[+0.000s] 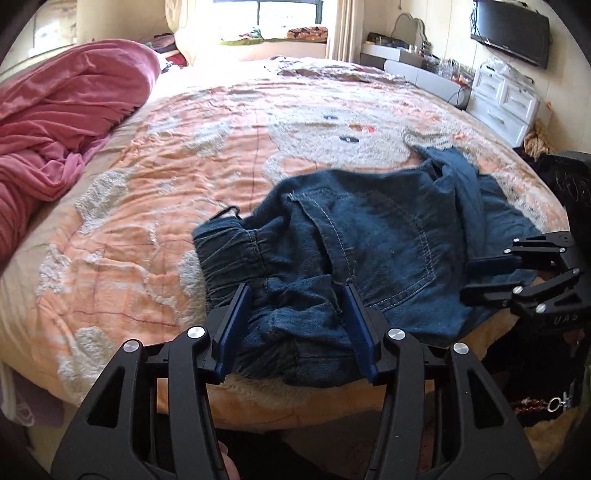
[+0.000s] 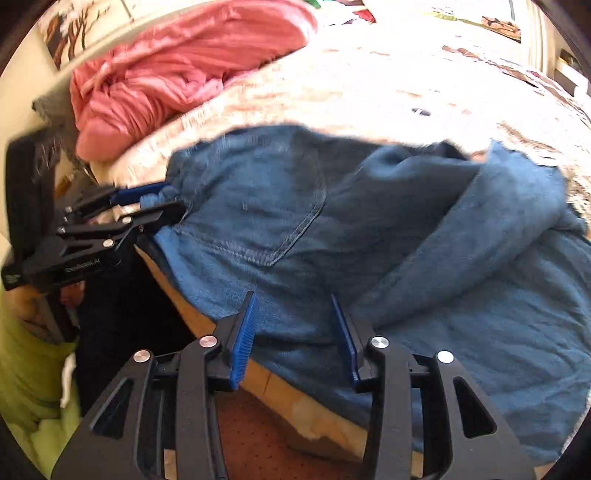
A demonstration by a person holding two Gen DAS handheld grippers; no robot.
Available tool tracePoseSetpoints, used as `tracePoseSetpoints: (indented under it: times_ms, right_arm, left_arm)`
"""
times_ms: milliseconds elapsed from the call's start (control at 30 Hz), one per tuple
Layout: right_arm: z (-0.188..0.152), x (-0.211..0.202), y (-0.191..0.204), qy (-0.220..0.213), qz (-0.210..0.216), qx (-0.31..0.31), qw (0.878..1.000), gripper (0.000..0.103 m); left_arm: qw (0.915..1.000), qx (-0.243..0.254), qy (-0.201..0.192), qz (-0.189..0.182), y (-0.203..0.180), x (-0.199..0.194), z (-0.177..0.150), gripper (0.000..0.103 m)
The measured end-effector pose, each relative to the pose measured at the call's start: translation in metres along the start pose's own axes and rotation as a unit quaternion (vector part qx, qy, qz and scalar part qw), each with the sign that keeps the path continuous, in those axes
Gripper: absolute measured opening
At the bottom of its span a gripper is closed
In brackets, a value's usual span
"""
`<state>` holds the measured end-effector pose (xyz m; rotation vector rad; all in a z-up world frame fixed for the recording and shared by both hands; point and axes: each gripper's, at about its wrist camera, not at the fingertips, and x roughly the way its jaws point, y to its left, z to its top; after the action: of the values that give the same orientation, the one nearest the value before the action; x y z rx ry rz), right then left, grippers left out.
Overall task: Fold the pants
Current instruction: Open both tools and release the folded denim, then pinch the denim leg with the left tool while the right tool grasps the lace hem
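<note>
Blue denim pants [image 1: 369,229] lie crumpled near the bed's front edge, back pocket up, elastic waistband toward the left. My left gripper [image 1: 295,291] stands open astride the bunched waistband; fabric lies between the blue pads without being pinched. The right wrist view shows the same pants [image 2: 369,240] spread wide, with the left gripper [image 2: 171,199] at their left edge. My right gripper [image 2: 293,299] is open over the pants' near edge, and cloth lies loose under the gap. From the left wrist view, the right gripper [image 1: 467,280] hovers at the pants' right side.
The bed carries an orange blanket [image 1: 166,184] with a white cartoon figure. A pink duvet [image 1: 55,110] is heaped at the far left. A white dresser [image 1: 506,99] and a wall television [image 1: 513,29] stand to the right. The floor [image 2: 258,435] drops away below the mattress edge.
</note>
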<state>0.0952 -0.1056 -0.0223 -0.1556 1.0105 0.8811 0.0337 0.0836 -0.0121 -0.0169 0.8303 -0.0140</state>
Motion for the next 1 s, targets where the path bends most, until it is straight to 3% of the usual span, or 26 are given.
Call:
tracePoseSetpoints:
  times_ms: [233, 367, 533, 733, 1000]
  right_arm:
    - [-0.012, -0.062, -0.039, -0.067, -0.039, 0.044, 0.996, 0.057]
    - [-0.018, -0.078, -0.058, -0.085, -0.069, 0.067, 0.992, 0.062]
    - [-0.019, -0.096, -0.076, -0.105, -0.104, 0.082, 0.986, 0.071]
    - [-0.02, -0.109, -0.096, -0.116, -0.126, 0.108, 0.979, 0.077]
    - [0.001, -0.106, -0.113, -0.107, -0.142, 0.112, 0.978, 0.078]
  left_arm:
    - [0.9976, 0.017, -0.066, -0.008, -0.016, -0.051, 0.025, 0.045]
    - [0.9964, 0.035, -0.065, -0.041, -0.04, -0.049, 0.038, 0.048]
    - [0.9913, 0.045, -0.031, -0.12, -0.076, -0.024, 0.046, 0.048]
    - [0.979, 0.059, 0.019, -0.194, -0.121, 0.02, 0.052, 0.048]
    - [0.9713, 0.041, 0.076, -0.222, -0.143, 0.081, 0.068, 0.042]
